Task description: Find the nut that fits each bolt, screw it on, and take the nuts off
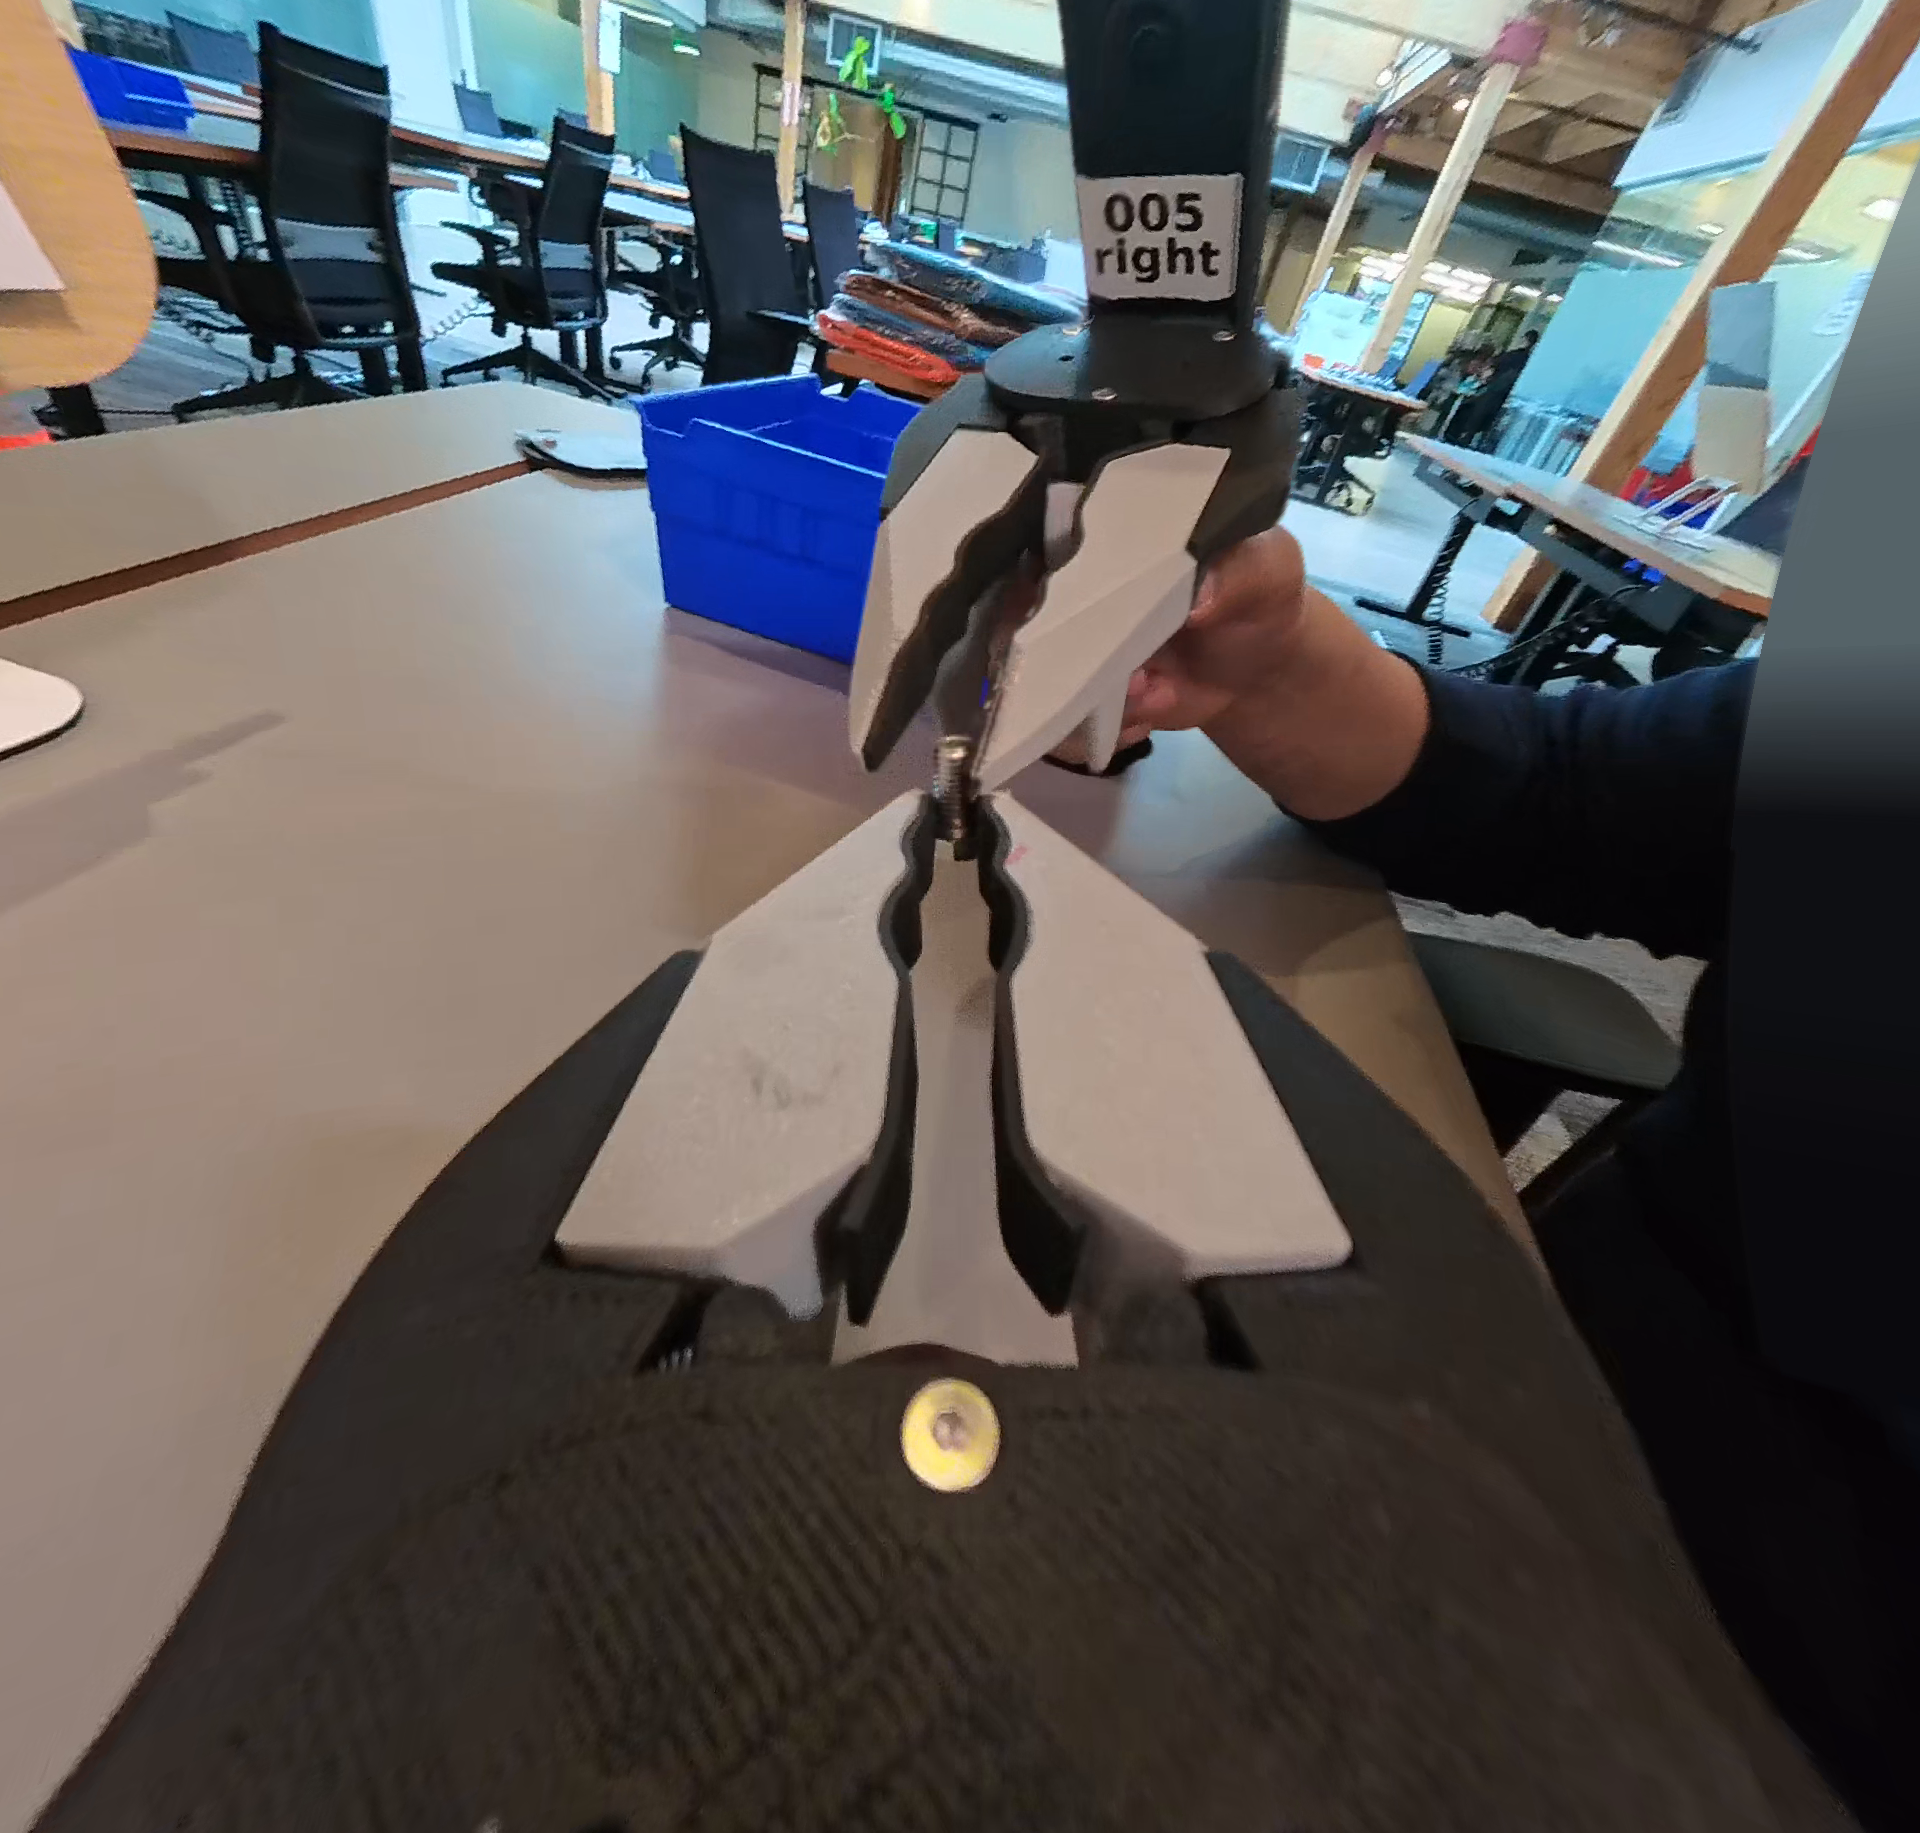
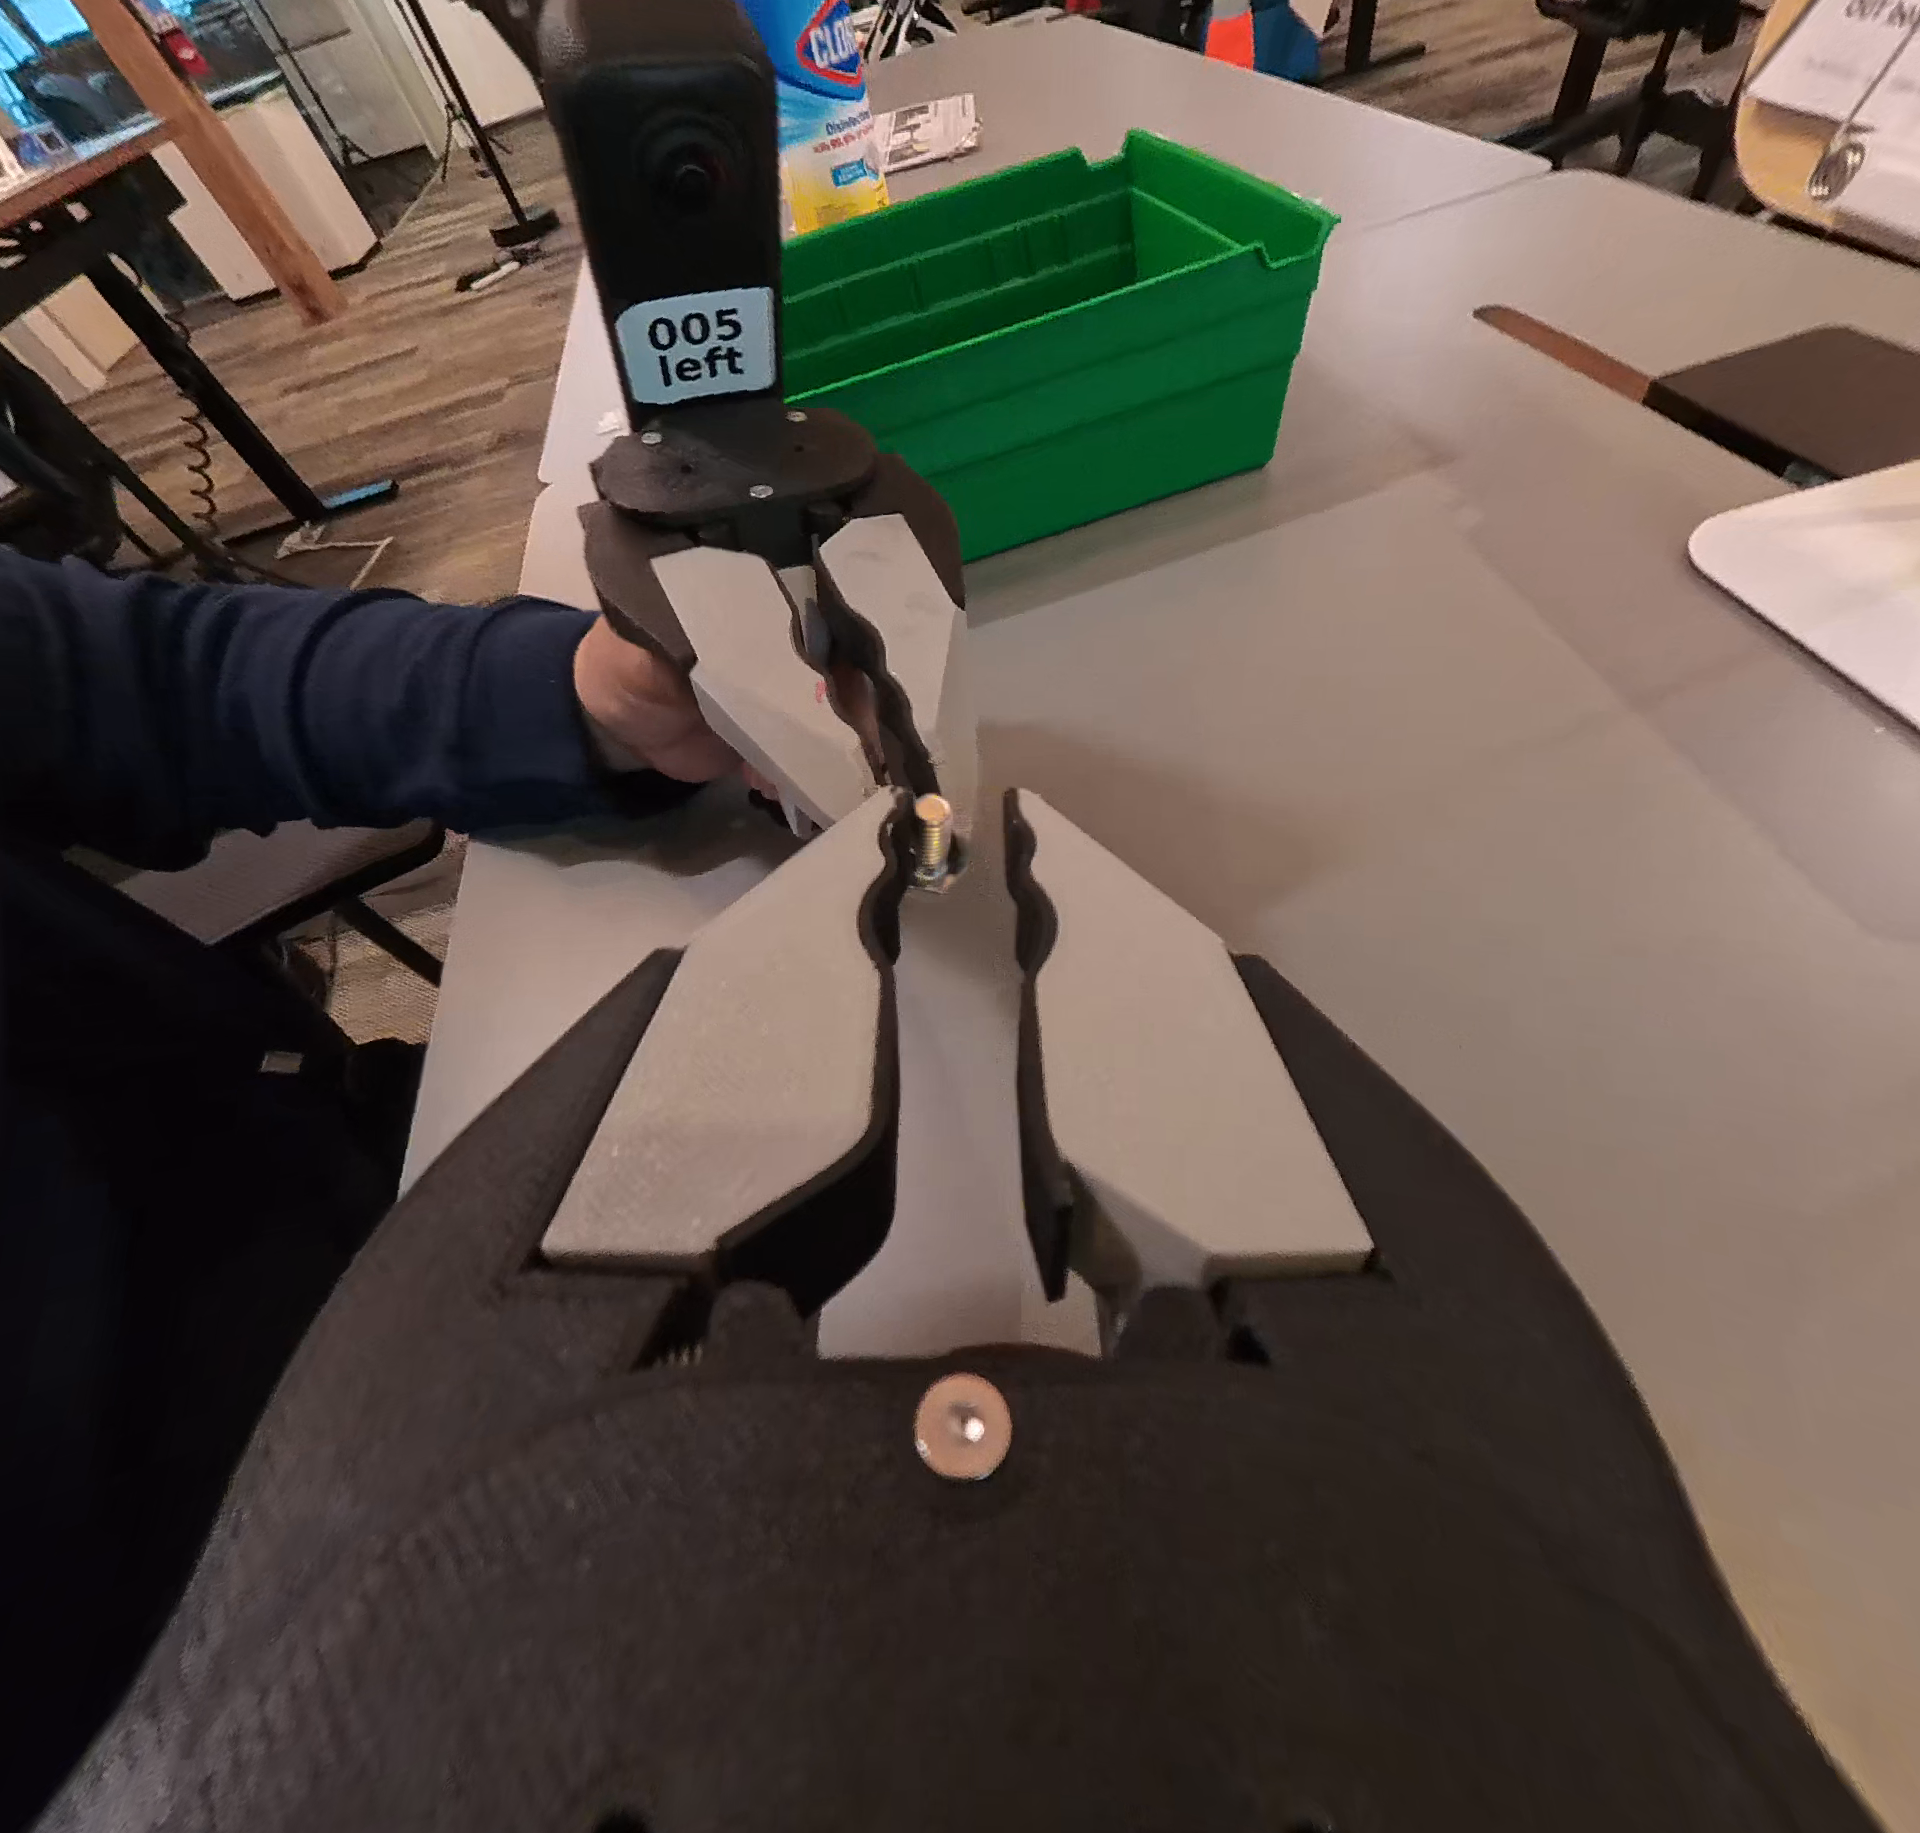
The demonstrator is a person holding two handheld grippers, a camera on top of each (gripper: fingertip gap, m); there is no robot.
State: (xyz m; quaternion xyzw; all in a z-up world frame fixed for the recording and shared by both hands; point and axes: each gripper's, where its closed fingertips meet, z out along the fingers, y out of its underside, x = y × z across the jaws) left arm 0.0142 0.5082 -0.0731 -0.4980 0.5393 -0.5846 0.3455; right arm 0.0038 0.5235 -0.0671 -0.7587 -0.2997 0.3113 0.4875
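The left gripper (image 1: 954, 827) is clenched on the head end of a bolt (image 1: 954, 781), holding it in the air above the grey desk (image 1: 416, 744). The bolt's threaded shank sticks out past the fingertips, pointing straight toward the right gripper (image 2: 951, 838). A nut (image 2: 933, 871) sits on the shank, close against the left gripper's tips.

The right gripper is released: in its own view its fingers (image 2: 1029, 848) stand apart on either side of the shank without pinching it, the free end of the bolt lying between the tips and closer to the left-hand one. The two grippers meet nearly tip to tip, so the bolt's long axis runs roughly along the line between them.

That alignment is what matters next, by my reading. The nut lies just ahead of the right gripper's tips, a little deeper along the shank, so the right gripper is the one placed to close on it and turn it about the bolt's axis.

A green bin (image 2: 1039, 412) and a blue bin (image 1: 758, 516) stand farther back on the desk.
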